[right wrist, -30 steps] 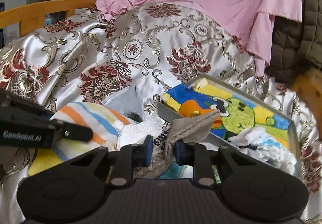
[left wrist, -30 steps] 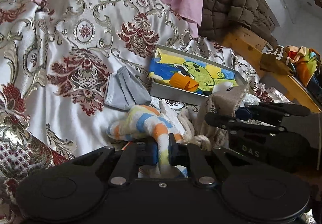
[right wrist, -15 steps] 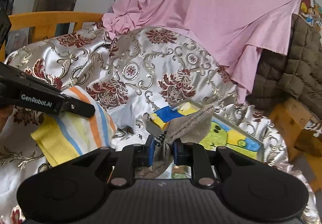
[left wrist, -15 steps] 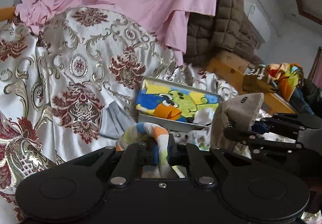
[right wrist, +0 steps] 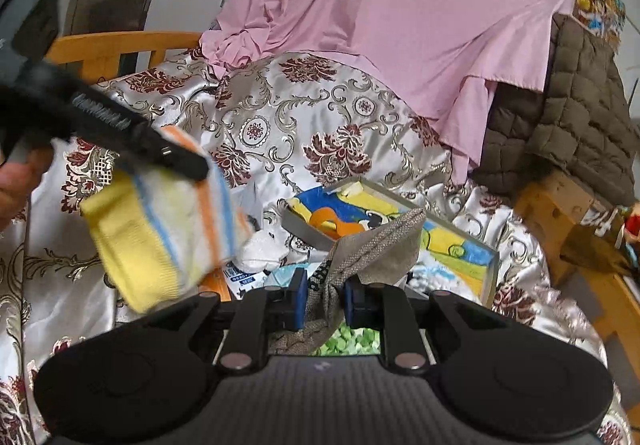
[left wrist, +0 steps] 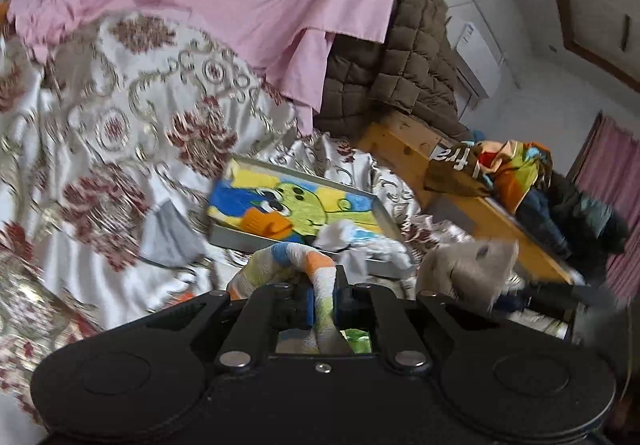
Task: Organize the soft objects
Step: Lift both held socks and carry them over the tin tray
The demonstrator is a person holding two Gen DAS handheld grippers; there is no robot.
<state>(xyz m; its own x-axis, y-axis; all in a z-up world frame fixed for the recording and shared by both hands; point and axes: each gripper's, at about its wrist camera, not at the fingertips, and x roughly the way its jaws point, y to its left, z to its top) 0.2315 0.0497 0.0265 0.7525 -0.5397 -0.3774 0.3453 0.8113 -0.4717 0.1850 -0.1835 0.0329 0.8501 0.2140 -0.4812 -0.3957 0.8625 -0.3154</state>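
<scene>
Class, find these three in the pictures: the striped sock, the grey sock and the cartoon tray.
striped sock (right wrist: 160, 229), right wrist view, its yellow and white body.
grey sock (right wrist: 376, 245), right wrist view, its upper flap.
cartoon tray (left wrist: 248, 239), left wrist view, its near grey wall.

We see striped sock (right wrist: 160, 229): yellow, white, blue, orange bands; hanging in the air, clamped at one end | grey-brown sock (right wrist: 372, 249): knit, pinched, upper end sticking upward | both above the floral bedspread (right wrist: 320, 117).

Home bedroom, brocade bedspread (right wrist: 320, 117) over wooden bed frame (right wrist: 120, 43), pink sheet (right wrist: 400, 5), quilted jacket (right wrist: 580, 93)
</scene>
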